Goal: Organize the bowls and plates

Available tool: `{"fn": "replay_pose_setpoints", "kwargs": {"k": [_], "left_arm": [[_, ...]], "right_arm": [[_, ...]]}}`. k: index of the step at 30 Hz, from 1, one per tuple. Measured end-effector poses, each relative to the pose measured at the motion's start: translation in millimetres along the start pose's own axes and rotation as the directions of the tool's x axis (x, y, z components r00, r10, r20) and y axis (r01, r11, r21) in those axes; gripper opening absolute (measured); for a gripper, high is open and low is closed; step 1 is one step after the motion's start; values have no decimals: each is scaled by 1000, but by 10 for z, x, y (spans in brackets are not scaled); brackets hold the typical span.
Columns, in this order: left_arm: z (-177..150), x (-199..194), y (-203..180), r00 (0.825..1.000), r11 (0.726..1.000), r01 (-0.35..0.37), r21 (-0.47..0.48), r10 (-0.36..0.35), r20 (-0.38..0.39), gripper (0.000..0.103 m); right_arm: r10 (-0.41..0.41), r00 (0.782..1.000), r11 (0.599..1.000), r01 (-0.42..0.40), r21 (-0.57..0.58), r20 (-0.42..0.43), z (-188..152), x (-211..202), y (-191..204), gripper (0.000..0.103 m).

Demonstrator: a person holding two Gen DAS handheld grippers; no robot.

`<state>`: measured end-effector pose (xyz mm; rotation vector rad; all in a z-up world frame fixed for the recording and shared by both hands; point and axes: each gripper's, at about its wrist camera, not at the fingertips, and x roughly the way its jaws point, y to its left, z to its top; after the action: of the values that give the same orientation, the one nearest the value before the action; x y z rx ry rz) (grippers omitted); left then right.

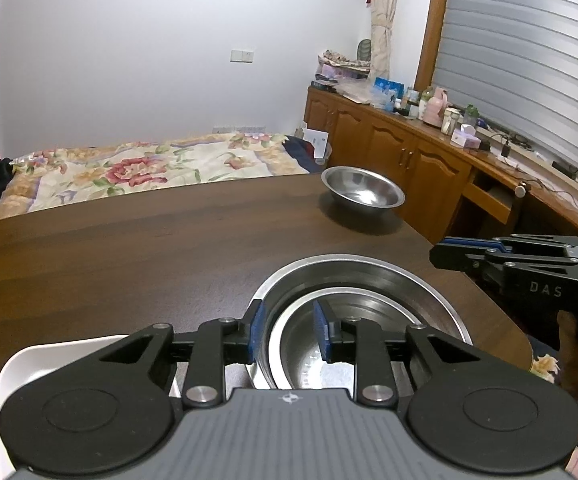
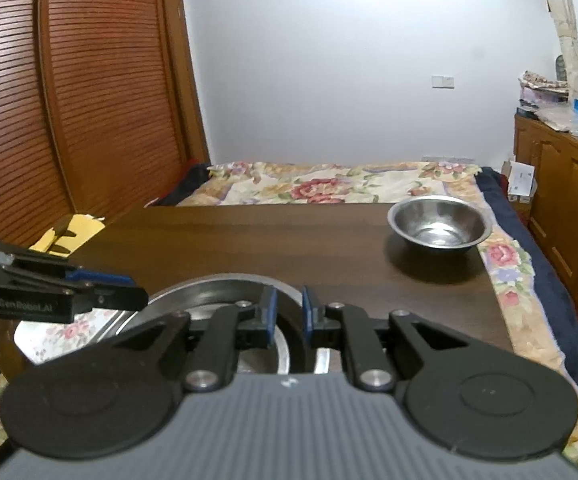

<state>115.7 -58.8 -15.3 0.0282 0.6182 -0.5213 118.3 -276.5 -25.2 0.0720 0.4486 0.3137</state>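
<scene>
Beyond the far edge of the dark wooden tabletop lies a bed with a floral quilt, a louvred wooden wardrobe stands left, and a cluttered wooden sideboard runs beneath a grey roller blind.

A dark wood-grain surface with a smooth, faintly glossy finish carries a polished steel bowl and a stack of brushed-metal plates whose rims catch the light. A glossy white plastic tray lies at the near left corner. Each matt black plastic tool, left and right, bears ribbed blue pads; beyond lie a floral cloth bedspread and varnished wooden cabinets.
</scene>
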Motion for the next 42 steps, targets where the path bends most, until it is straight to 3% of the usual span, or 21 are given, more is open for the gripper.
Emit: {"fn": "replay_pose_setpoints", "kwargs": {"k": [4,5,7,9,13,15,18,20,42], "left_arm": [[31,-2,-17,1000,1000,1,11,-1,8,31],[50,-1,-24,1000,1000,2,14,-2,11,35],[83,5,-29,1000,1000,4,22,-4,21,49],[121,4,-36,999,1000,0,26,-1,39,70],[196,14,-66,998,999,-7,32,5,55,79],[220,20,-76,998,1000,-10,29,8,65,87],[266,31,-70,997,1000,-14,24,12,72,91],[282,30,-80,997,1000,-16,26,14,76,91],[621,372,-174,998,996,-14,83,9,62,91]], "right_arm": [[-2,1000,1000,2,-2,5,4,-24,11,17],[-5,1000,1000,5,-6,6,4,-29,13,21],[-8,1000,1000,9,-5,14,5,-43,23,35],[-17,1000,1000,17,-4,22,12,-39,28,47],[-48,998,999,48,0,37,12,-34,-13,64],[-68,997,998,67,6,47,13,-39,-52,82],[-94,993,996,94,6,68,9,-62,-97,99],[-97,993,995,97,9,71,1,-70,-131,103],[-159,985,987,158,16,67,106,21,-413,103]]}}
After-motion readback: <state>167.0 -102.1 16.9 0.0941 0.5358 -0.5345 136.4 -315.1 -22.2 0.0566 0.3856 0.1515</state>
